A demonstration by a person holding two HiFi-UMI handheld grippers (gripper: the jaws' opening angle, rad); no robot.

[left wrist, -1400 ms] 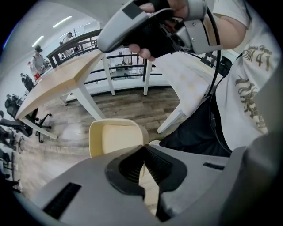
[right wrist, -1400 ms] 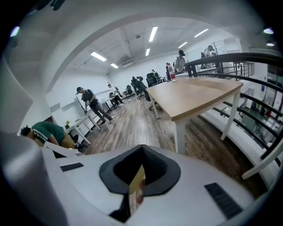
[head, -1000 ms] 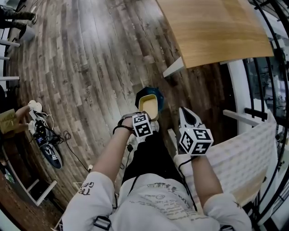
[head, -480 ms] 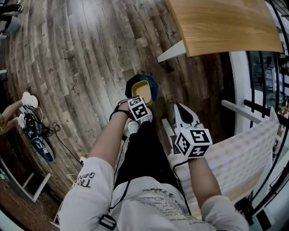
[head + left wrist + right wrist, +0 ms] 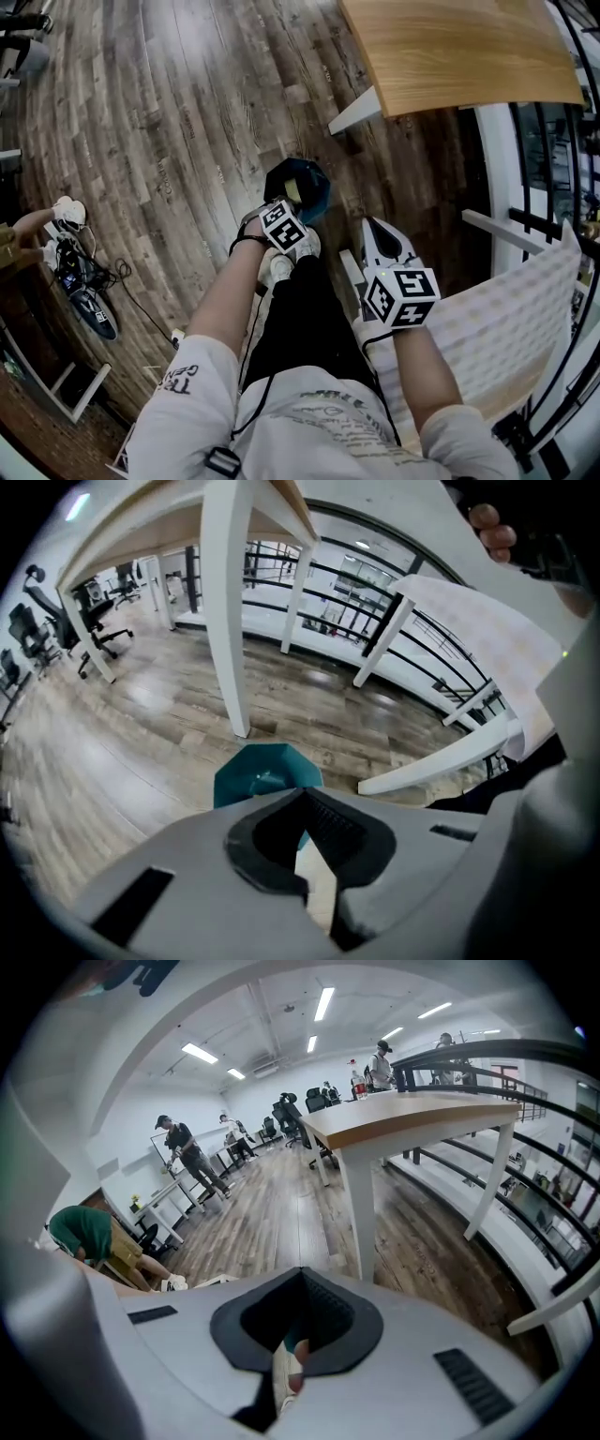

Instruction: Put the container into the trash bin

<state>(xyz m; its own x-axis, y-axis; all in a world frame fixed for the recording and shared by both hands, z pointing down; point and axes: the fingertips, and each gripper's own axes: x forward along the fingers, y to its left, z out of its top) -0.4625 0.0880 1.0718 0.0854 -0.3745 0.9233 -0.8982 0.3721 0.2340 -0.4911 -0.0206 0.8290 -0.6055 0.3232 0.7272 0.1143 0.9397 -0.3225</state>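
sinking into trash bin [image 5: 315, 180], container [image 5: 292, 188] clamped in left gripper [image 5: 304, 801] jaws, lower than before; right gripper [image 5: 377, 231] jaws closed

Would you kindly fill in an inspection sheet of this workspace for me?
Surface: wood-plank floor; no bench in use.
Job's things: cream container held over the teal trash bin.
Clutter: white corrugated sheet at the right.
Grippers: left gripper shut on the container's wall; right gripper shut, empty.
Cables: tangle on the floor, far left.
Surroundings: wooden table, dark railing, people in the distance.
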